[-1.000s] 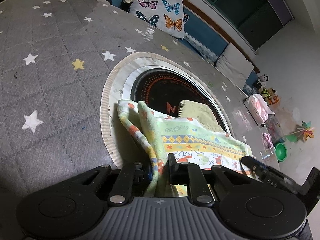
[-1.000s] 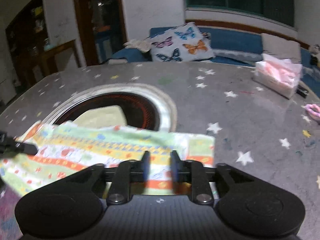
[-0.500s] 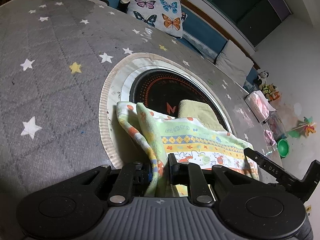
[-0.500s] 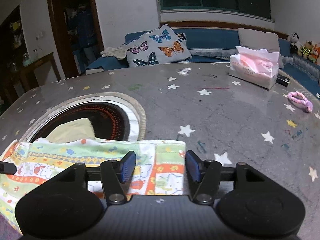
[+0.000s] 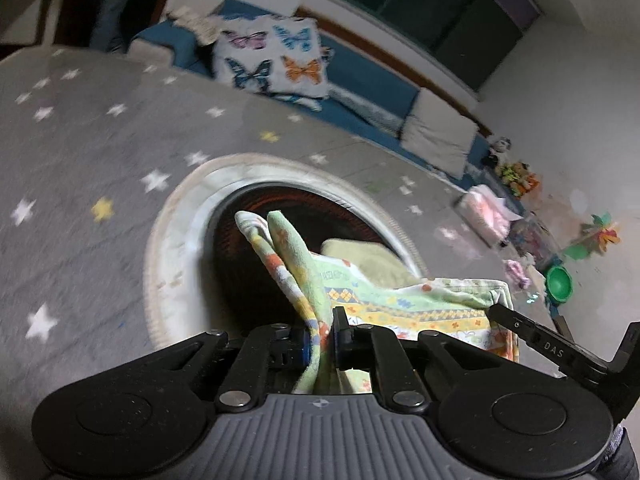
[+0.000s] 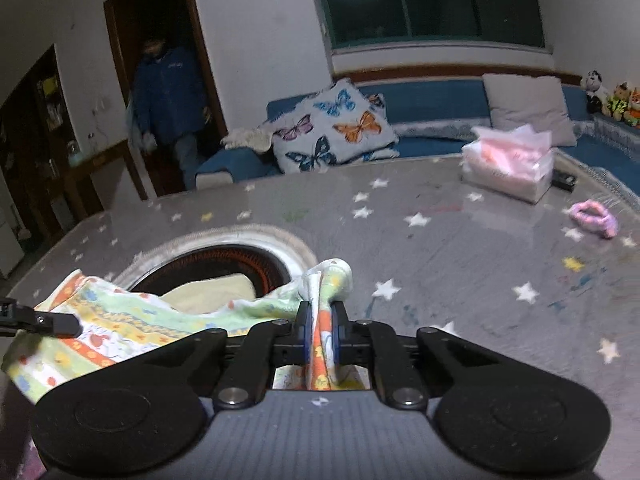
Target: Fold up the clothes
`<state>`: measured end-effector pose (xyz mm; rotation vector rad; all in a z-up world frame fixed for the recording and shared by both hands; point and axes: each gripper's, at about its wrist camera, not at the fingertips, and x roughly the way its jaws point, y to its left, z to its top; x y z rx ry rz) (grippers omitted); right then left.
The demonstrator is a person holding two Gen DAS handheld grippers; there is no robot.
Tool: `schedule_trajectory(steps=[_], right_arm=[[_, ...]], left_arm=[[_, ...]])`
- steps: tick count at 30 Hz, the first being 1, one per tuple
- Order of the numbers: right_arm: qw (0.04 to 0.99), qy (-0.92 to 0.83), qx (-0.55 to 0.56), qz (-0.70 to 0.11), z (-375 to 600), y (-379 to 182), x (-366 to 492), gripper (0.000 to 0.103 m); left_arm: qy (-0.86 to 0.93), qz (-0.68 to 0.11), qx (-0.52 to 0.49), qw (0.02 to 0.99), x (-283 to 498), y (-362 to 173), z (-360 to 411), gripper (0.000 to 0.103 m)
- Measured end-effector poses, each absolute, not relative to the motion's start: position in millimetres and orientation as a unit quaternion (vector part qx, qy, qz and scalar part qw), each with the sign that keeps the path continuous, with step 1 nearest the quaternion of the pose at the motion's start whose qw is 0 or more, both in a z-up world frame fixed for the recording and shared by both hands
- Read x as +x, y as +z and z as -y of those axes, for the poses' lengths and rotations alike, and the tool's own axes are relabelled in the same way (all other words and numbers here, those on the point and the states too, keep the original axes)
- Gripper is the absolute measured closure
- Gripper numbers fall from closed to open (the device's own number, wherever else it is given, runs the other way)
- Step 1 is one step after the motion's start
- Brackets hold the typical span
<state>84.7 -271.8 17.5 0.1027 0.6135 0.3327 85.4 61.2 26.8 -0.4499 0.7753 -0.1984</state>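
Note:
A patterned green, yellow and orange cloth (image 5: 404,300) hangs between my two grippers above the grey star table. My left gripper (image 5: 320,336) is shut on its left corner, which sticks up between the fingers. My right gripper (image 6: 320,328) is shut on the other corner, bunched above the pads; the cloth (image 6: 120,320) sags away to the left. A folded pale yellow cloth (image 6: 212,292) lies in the round dark recess (image 6: 264,264); it also shows in the left wrist view (image 5: 368,260).
A pink tissue pack (image 6: 508,164) and a pink hair tie (image 6: 592,216) lie at the table's far right. A butterfly cushion (image 6: 332,128) sits on the blue sofa behind. A person in blue (image 6: 164,84) stands in the doorway.
My right gripper, open over the cloth's edge half a second ago, has shut on the corner. Both grippers have lifted the cloth off the table.

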Motion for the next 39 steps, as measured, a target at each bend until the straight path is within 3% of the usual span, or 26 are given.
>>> schedule_trajectory(steps=[12,22,39], right_arm=[[0.961,0.059,0.064,-0.264,361,53,66,0.095],[0.961,-0.011,0.066,-0.268,424,46,67,0.095],[0.954,-0.042,0.077,-0.286,453,23,77,0.094]], left_arm=[[-0.188,-0.368,-0.157,0.897,136,49,44,0.093],[-0.227,-0.389,-0.118,0.885,167,38,122,0.093],[-0.226,-0.415,-0.075,0.878,182,18,157,0.092]])
